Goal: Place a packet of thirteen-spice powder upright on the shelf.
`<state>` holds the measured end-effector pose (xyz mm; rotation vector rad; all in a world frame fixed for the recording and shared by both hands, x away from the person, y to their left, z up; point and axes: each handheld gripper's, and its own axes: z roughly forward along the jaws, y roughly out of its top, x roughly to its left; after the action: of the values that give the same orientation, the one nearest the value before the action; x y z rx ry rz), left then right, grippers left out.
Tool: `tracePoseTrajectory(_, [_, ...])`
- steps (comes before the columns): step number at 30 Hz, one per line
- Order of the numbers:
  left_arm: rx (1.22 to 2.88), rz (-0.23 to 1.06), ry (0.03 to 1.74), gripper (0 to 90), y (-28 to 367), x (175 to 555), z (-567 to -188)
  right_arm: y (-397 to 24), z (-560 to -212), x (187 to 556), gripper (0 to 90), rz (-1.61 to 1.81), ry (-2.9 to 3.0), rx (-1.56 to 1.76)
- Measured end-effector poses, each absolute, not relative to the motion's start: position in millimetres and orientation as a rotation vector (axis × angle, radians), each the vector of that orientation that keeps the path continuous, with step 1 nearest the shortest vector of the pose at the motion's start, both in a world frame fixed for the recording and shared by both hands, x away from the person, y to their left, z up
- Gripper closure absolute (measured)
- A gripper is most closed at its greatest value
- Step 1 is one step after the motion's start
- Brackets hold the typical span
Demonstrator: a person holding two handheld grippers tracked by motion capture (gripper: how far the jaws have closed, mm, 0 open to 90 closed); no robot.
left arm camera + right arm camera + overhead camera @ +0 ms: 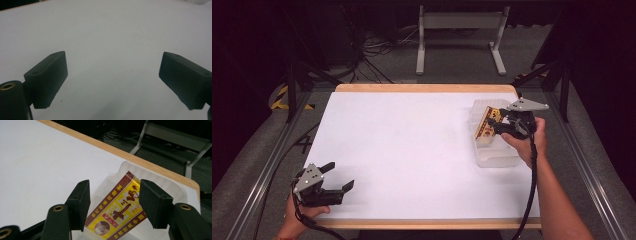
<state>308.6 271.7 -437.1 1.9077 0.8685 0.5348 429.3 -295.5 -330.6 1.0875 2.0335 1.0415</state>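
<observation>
A yellow box (486, 125) with dark red borders and print sits tilted between the jaws of my right gripper (494, 125), just over a clear plastic container (497, 156) at the table's right side. In the right gripper view the box (117, 205) spans the gap between the two black pads, and my right gripper (113, 195) is shut on it above the container (160, 182). At the near left corner my left gripper (339, 177) is held open and low over the white table top (412, 150). In the left gripper view that gripper (112, 72) has nothing between its jaws.
The table has a wooden edge (427, 88) at the far side. Beyond it are a grey floor, a white metal stand (459, 30) and loose cables (377, 47). Metal frame rails (267, 165) run along both sides of the table.
</observation>
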Motion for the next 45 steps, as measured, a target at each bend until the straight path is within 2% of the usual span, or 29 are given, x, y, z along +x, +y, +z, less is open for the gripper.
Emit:
tracePoseTrajectory(7, [1.910, 0.539, 0.859, 9.1, 270.9, 309.1, -436.5, -295.7, -325.3, 416.4, 44.2, 1.020, 2.036, 1.061])
tracePoseTrajectory(20, [1.913, 0.519, 0.853, 9.1, 270.8, 311.7, -437.6, -297.8, -319.4, 395.1, 41.8, 1.011, 2.053, 1.014])
tracePoseTrajectory(45, [1.914, 0.523, 0.841, 9.0, 271.2, 310.1, -436.4, -316.2, -330.2, 349.2, 29.0, 0.952, 2.095, 0.898])
